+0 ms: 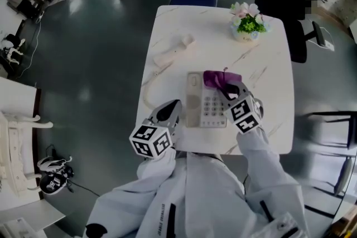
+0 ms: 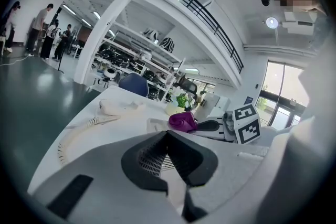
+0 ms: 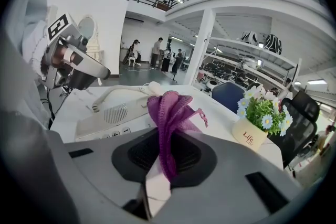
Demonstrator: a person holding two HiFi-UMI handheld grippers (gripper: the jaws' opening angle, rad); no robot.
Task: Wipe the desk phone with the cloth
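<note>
Here, your left gripper [image 1: 169, 111] sits at about 7 o'clock from the desk phone [image 1: 202, 102], just beside its lower left edge. Its jaws are together with nothing between them. The handset [image 1: 173, 52] lies off the cradle on the white table [image 1: 270, 78], at about 11 o'clock from the phone. Its coiled cord [image 1: 146, 92] curves down along the table's left side.

The phone rests near the middle of the table, keypad up. At its 1 o'clock corner, the purple cloth [image 1: 215, 79] is bunched on the phone's top. Your right gripper [image 1: 232, 92] is clamped on that cloth, which stands up between the jaws. Well apart, at 1 o'clock on the table, stands a small flower pot [image 1: 246, 24].
</note>
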